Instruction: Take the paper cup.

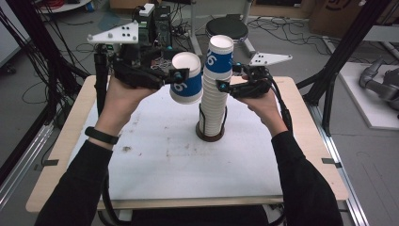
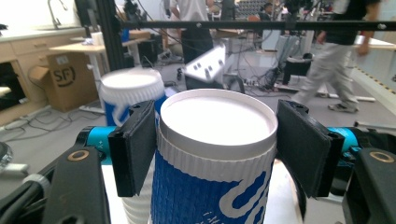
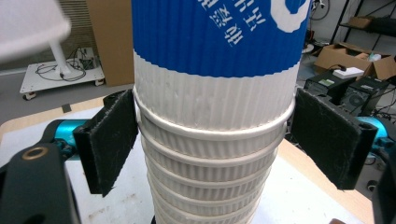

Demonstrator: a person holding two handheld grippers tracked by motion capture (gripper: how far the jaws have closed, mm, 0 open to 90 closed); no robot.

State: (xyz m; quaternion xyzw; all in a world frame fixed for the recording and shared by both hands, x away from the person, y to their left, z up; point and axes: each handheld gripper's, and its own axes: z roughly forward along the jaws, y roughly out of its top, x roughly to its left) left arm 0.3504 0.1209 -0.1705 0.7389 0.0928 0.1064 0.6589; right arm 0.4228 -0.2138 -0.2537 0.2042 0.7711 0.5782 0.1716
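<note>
The left gripper (image 1: 175, 76) pinches 1 paper cup (image 1: 187, 77) just under what looks like its upturned base, holding it in the air just left of the stack (image 1: 215, 94). In the left gripper view the jaws press both sides of the cup (image 2: 212, 154) near its top edge. The right gripper (image 1: 226, 80) sits at the stack's upper part; in the right gripper view its jaws flank the stack (image 3: 212, 121), the left pad touching or nearly so, the right one a little apart, so it looks spread rather than clamped.

The stack stands inverted in a dark holder (image 1: 210, 134) at the middle of the table (image 1: 155, 160).

The cup is likely very light, with a ribbed sleeve that gives good grip. Its wall is thin and would crush under a hard squeeze, so the stiff base ring is the best hold. The tall stack may tip, and nested cups may stick, so it needs steadying near the top.
</note>
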